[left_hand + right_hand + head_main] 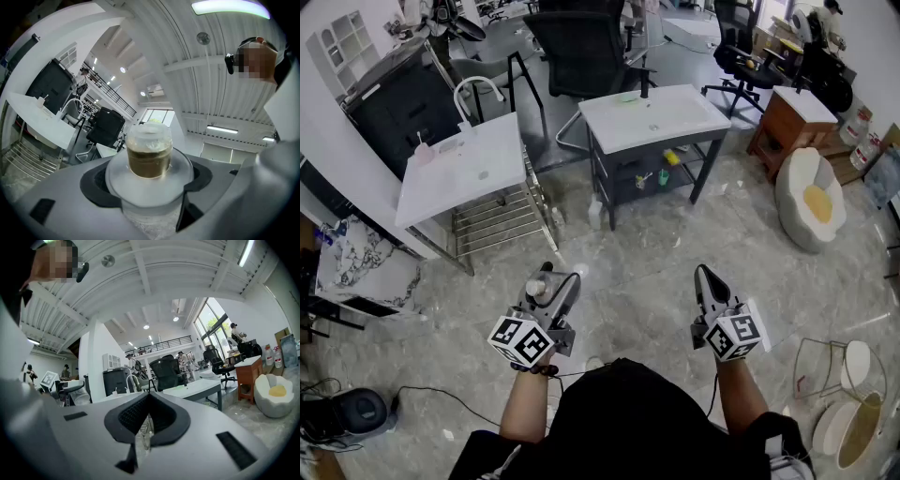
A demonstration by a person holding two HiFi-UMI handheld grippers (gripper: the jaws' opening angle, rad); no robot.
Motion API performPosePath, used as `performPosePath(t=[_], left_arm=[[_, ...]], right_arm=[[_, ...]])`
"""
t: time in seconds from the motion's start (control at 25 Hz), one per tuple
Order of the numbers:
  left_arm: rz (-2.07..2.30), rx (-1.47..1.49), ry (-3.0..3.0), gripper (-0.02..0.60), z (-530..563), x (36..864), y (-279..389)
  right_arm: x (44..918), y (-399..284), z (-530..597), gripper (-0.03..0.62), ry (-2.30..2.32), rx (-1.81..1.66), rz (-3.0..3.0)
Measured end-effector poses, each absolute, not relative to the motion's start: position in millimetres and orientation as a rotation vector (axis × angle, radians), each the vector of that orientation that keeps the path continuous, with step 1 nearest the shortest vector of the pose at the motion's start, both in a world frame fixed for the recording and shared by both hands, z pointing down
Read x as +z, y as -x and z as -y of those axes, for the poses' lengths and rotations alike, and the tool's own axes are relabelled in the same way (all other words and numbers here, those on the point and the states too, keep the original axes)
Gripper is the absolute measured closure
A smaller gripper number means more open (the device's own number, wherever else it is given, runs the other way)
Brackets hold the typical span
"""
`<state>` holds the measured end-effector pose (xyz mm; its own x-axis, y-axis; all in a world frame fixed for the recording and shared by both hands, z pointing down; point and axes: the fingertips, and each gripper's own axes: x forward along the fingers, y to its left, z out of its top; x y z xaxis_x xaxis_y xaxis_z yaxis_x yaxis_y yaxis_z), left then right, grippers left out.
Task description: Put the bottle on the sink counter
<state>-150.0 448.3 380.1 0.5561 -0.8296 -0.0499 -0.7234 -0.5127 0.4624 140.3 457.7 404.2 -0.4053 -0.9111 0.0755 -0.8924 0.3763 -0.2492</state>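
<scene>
A clear bottle [543, 290] with a pale cap and brownish contents is held by my left gripper [555, 283], low over the marble floor. In the left gripper view the bottle [149, 157] fills the middle, its cap end facing the camera, with the grey jaws pressed on both sides. My right gripper [705, 279] is held beside it, shut and with nothing in it. Its dark pads [154, 416] meet in the right gripper view. Ahead to the left stands a white sink counter [478, 173] with a curved faucet [475, 88]. A second white sink counter [675, 117] on a dark frame stands ahead in the centre.
A wire rack [502, 217] sits under the left counter. Black office chairs [586, 47] stand behind both counters. A wooden side table [789, 117] and an egg-shaped cushion [811, 197] are at the right. A cable [441, 394] and a dark round device [356, 412] lie at the lower left.
</scene>
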Motion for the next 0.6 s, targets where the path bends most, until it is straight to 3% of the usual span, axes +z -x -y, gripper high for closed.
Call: performPosePath(t=[0.6], left_arm=[[1.205,-0.377,-2.406,0.229,-433.0,377.5,172.4]], right_arm=[[405.2,-112.1,-446.5,0.565,1.685,-0.427,-2.507]])
